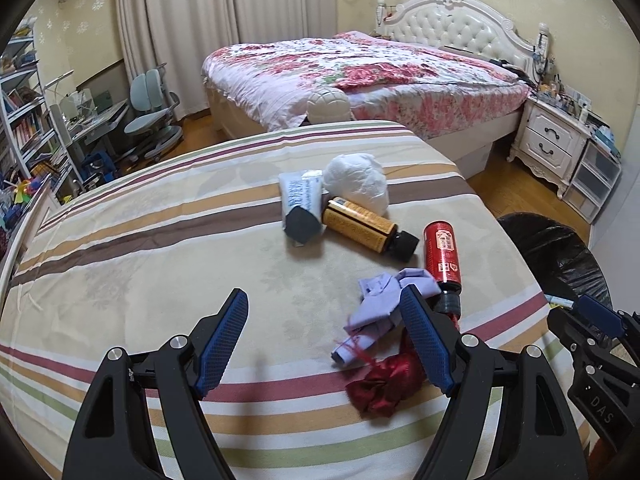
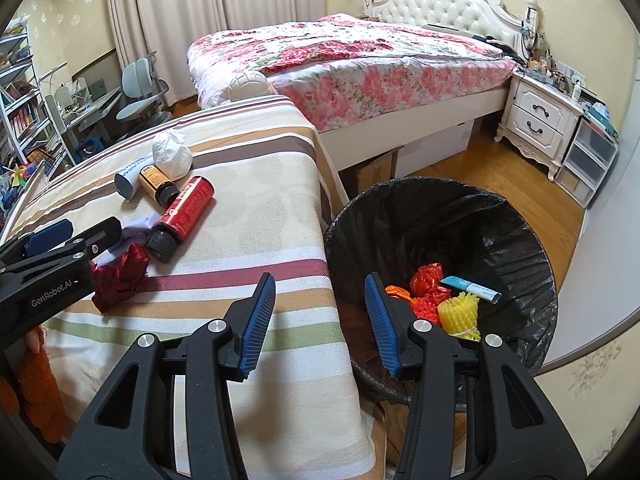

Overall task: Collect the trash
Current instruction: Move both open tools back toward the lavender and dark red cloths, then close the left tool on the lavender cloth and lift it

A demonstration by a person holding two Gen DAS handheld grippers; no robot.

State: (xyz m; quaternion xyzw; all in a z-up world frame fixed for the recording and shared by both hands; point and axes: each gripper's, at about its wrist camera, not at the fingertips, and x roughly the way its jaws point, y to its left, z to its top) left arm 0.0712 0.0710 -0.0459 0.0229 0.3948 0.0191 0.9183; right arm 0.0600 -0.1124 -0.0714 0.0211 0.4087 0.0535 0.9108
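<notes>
Left gripper (image 1: 324, 312) hangs wide and empty beside the crumpled lilac cloth (image 1: 378, 300): light, limp stuff, probably best pinched at its bunched middle.

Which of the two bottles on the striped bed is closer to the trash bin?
The red bottle, lying on its side with its black cap toward the camera. The amber bottle with the yellow label lies farther from the black-lined trash bin, beside the white wad.

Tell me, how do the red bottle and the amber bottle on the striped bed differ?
The red bottle is bright red all over; the amber bottle wears a yellow-orange label. The red bottle lies nearest the bin, beside the purple cloth; the amber bottle lies against the white wad. Both lie on their sides and have black caps.
</notes>
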